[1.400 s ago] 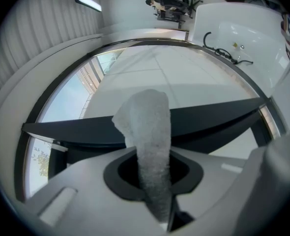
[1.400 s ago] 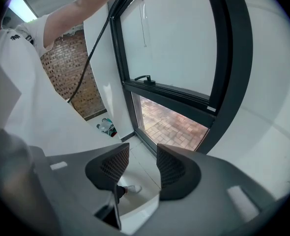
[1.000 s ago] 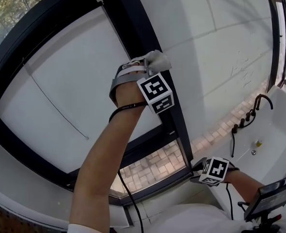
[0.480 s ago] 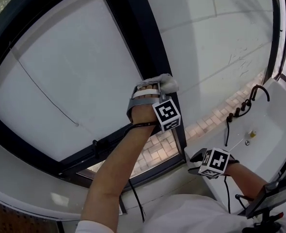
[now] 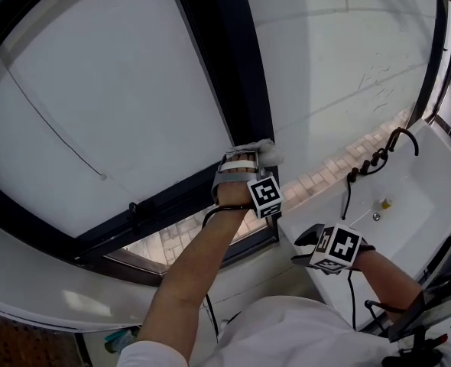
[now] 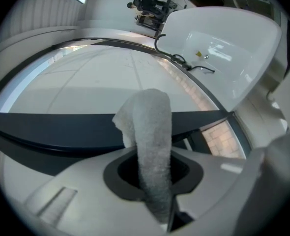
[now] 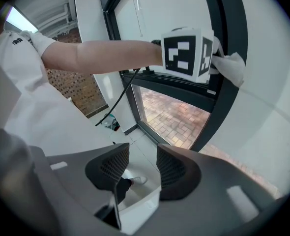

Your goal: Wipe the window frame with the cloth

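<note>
My left gripper [image 6: 152,173] is clamped on the white cloth [image 6: 152,127]. The cloth projects from the jaws toward 12 o'clock and lies against the black window frame [image 6: 56,127]. My right gripper [image 7: 142,168] has its jaws apart with nothing between them. In the head view it sits at 4 o'clock from the left gripper, near the white basin [image 5: 432,182].

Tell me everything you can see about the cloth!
The cloth is pale grey-white and fuzzy, like towelling. It is folded into a thick strip. The left tongs are shut on its lower end, so the rest sticks out past the tips, with a loose corner at one side. Its free end lies against the dark window frame, low on the upright bar.
</note>
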### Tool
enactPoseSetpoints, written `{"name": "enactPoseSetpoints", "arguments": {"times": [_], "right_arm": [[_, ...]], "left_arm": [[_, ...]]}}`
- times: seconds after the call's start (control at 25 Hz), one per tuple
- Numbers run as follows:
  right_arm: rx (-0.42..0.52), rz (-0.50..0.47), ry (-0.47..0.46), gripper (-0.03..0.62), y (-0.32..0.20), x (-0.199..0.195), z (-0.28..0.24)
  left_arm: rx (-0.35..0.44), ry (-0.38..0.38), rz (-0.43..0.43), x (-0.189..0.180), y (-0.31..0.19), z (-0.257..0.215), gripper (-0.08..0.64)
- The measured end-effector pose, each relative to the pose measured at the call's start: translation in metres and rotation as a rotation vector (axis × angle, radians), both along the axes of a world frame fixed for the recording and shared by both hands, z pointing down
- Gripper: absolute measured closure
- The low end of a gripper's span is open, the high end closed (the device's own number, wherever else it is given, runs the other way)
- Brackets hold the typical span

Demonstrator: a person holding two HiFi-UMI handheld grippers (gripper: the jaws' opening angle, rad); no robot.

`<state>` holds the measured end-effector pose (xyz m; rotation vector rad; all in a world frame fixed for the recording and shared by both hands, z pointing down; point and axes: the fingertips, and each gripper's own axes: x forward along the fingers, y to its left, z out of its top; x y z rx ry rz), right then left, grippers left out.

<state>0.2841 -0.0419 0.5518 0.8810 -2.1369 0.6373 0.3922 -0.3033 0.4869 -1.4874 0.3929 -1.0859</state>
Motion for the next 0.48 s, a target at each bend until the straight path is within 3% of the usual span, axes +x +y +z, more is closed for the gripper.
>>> {"name": "enactPoseSetpoints", "arguments": {"times": [0.48], "right_arm": [[-0.027,0.012,0.006,0.416,0.009,0.012,0.003]], "left_arm": [[-0.158,-0.011,-0.034,-0.002,0.005,0.088,0.469]]}}
